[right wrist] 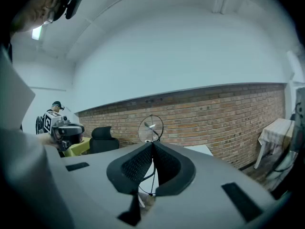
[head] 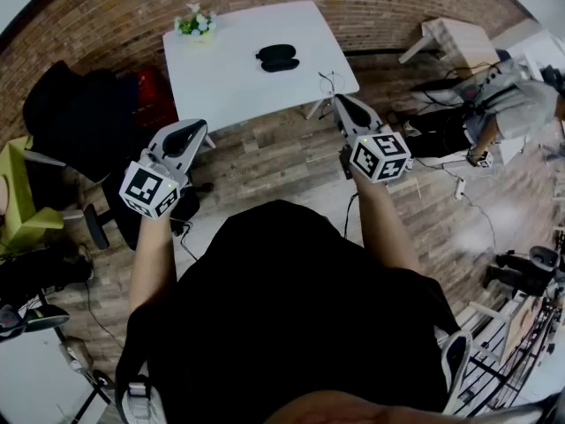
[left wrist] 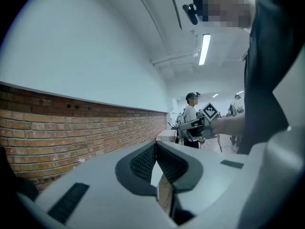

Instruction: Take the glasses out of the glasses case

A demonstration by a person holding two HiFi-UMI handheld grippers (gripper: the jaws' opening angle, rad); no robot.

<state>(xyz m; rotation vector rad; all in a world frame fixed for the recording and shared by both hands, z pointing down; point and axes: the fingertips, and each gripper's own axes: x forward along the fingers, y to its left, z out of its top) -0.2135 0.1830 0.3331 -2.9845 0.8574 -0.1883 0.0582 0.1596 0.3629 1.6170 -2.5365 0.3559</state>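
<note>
1. Head view, task item. The glasses case [head: 278, 57] is a dark, two-lobed shape lying flat on the white worktop [head: 229, 82], right of its centre. It is too small here to tell whether it is open, or whether the glasses show.
2. Head view, other stock. A small flower pot [head: 195, 23] stands at the worktop's far left corner, well apart from the case and out of any likely reach path.
3. Head view, tools. The left gripper [head: 194, 129] and right gripper [head: 341, 104] are held up in front of the person's body, marker cubes toward the camera. Both are level with the worktop's near edge and well apart from the case. This reads as a ready stance, with the task not yet begun.
4. Left gripper view. The jaws are closed tip to tip with nothing between them. The camera looks along a brick wall [left wrist: 71, 123] into the room. The case is not in sight, so this gripper is not aimed at it.
5. Right gripper view. The jaws are likewise closed and empty. A round fan [right wrist: 151, 127] stands beyond the tips against the brick. The case is absent here too.
6. Assessment. Both grippers would need to swing down toward the worktop and part their jaws. Probably one would steady the case while the other lifts the glasses.
</note>
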